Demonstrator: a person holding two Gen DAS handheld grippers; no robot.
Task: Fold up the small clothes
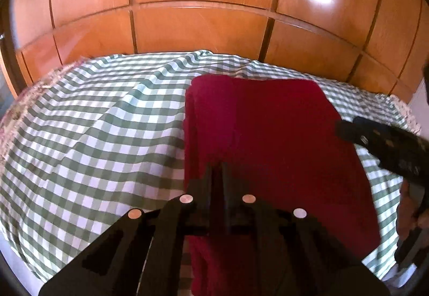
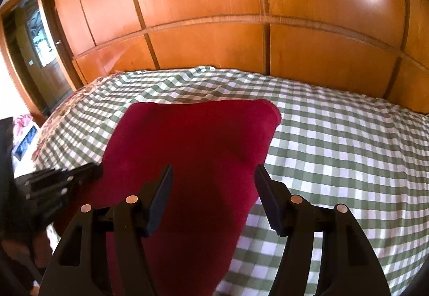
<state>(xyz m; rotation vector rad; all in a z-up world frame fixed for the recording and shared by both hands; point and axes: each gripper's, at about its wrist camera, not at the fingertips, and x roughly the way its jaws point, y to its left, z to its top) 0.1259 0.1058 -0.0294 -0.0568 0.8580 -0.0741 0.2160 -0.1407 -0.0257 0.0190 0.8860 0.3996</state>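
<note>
A dark red garment (image 1: 268,140) lies folded flat on the green-and-white checked cloth (image 1: 93,135); it also shows in the right wrist view (image 2: 193,151). My left gripper (image 1: 218,170) is shut, its fingertips over the garment's near left part; whether it pinches fabric is hidden. It shows from the side in the right wrist view (image 2: 93,171). My right gripper (image 2: 213,175) is open and empty, hovering over the garment's near right part. It shows in the left wrist view (image 1: 340,129) at the garment's right edge.
The checked cloth (image 2: 335,162) covers a bed or table. An orange wooden panelled wardrobe (image 1: 201,1) stands right behind it. A doorway (image 2: 32,54) is at far left. Floral items (image 2: 24,132) lie past the cloth's left edge.
</note>
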